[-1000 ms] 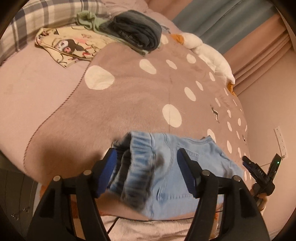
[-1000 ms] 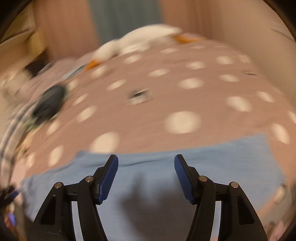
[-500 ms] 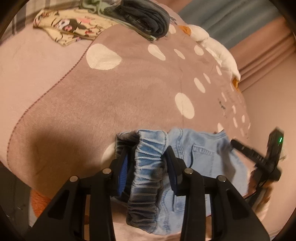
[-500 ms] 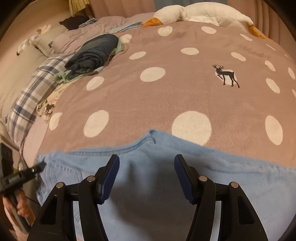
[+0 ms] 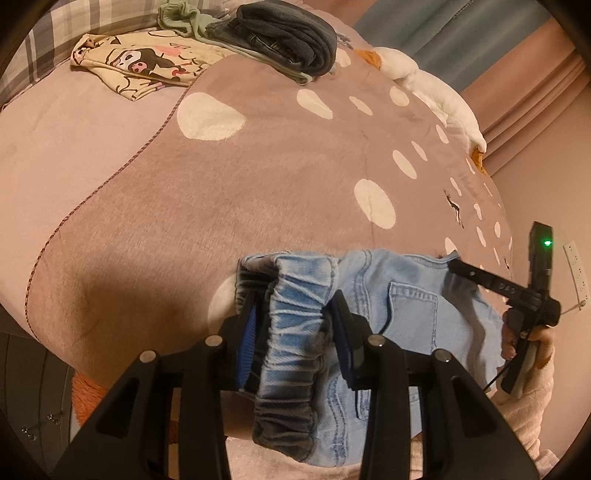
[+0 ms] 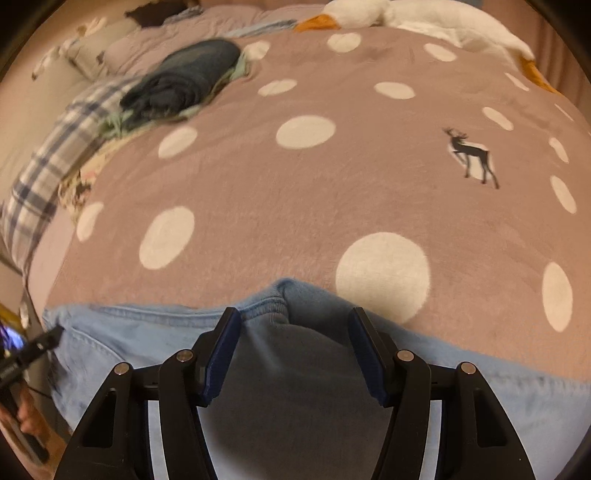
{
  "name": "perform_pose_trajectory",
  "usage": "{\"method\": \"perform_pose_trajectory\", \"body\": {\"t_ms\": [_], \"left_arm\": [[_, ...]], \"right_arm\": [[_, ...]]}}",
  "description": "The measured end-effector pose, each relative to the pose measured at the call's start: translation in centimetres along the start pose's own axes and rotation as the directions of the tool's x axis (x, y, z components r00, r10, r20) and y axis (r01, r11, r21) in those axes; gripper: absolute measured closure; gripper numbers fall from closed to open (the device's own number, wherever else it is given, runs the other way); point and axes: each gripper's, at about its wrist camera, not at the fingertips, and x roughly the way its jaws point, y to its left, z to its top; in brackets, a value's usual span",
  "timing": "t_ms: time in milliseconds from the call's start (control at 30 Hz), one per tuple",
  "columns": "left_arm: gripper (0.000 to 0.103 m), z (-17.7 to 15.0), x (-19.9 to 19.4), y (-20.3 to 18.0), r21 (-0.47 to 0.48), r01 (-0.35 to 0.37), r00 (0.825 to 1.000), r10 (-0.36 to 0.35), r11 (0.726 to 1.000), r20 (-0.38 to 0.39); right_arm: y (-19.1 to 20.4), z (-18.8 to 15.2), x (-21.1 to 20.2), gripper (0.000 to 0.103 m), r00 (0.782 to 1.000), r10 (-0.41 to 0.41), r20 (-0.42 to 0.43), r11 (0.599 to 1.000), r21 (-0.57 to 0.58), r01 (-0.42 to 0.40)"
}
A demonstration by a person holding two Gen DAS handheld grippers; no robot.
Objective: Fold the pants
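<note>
Near edge: the pants (image 5: 402, 325) lie along the near edge of the bed (image 5: 55, 155), on the spotted blanket (image 5: 240, 206); in the left wrist view the waistband (image 5: 295, 332) hangs a little past the blanket's near edge.
Left tool (image 5: 293, 339): its jaws have just been closing and now clamp the gathered elastic waistband, blue pads pressing both sides of the bunched band.
Right tool (image 6: 295, 354): jaws apart, a raised fold of the pants between them; the pads do not visibly press it.
Pants, axis: long axis runs left to right along the near edge, waistband end to the left, the leg stretching away right in the right wrist view.
Pants, look: light blue denim, dark inside the waistband, a stitched back pocket (image 5: 413, 306) facing up.
Open room: the middle of the blanket beyond the pants is bare, brown with white spots and a small deer print (image 6: 471, 157).
Far left: a folded dark garment (image 5: 291, 37) on a pale green one, beside a cartoon-print cloth (image 5: 147, 66) and a plaid pillow (image 6: 48, 166).
Far edge: a white plush goose (image 6: 406, 18) lies along the blanket's far side.
</note>
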Motion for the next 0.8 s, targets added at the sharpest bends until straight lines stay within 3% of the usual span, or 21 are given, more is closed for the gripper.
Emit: {"method": "perform_pose_trajectory", "body": {"t_ms": [33, 67, 100, 133, 167, 233, 300, 467, 800], "left_arm": [[0.065, 0.0, 0.0, 0.0, -0.001, 0.000, 1.000, 0.000, 1.000, -0.002], [0.065, 0.1, 0.0, 0.0, -0.002, -0.002, 1.000, 0.002, 1.000, -0.003], [0.064, 0.1, 0.0, -0.1, -0.002, -0.004, 1.000, 0.004, 1.000, -0.003], [0.064, 0.1, 0.0, -0.1, -0.004, -0.006, 1.000, 0.006, 1.000, -0.003], [0.064, 0.1, 0.0, -0.1, -0.008, -0.008, 1.000, 0.008, 1.000, -0.002], [0.064, 0.2, 0.1, 0.0, -0.016, -0.007, 1.000, 0.007, 1.000, -0.005], [0.063, 0.4, 0.2, 0.0, -0.018, -0.011, 1.000, 0.011, 1.000, -0.009], [0.061, 0.5, 0.4, -0.2, -0.009, -0.027, 1.000, 0.027, 1.000, -0.010], [0.056, 0.6, 0.4, -0.1, -0.029, -0.045, 0.999, 0.044, 0.999, -0.014]], "right_arm": [[0.2, 0.0, 0.4, 0.047, 1.000, 0.005, -0.007, 1.000, -0.020, -0.005], [0.3, 0.0, 0.6, 0.064, 1.000, 0.022, -0.010, 0.999, -0.032, -0.022], [0.4, 0.0, 0.7, 0.086, 0.999, 0.044, -0.009, 0.998, -0.035, -0.044], [0.6, 0.0, 0.6, 0.087, 0.999, 0.038, 0.002, 0.999, -0.031, -0.038], [0.7, 0.1, 0.3, 0.095, 0.999, 0.047, 0.016, 0.999, -0.026, -0.046], [0.7, 0.4, -1.5, 0.095, 0.994, 0.057, 0.092, 0.998, 0.014, -0.058], [0.7, 0.9, -2.1, 0.095, 0.991, 0.074, 0.115, 0.997, 0.015, -0.076], [0.4, 1.2, 1.8, 0.095, 0.997, 0.065, 0.040, 0.996, 0.058, -0.067], [0.9, 0.9, 2.3, 0.095, 0.997, 0.035, 0.064, 0.997, 0.067, -0.039]]}}
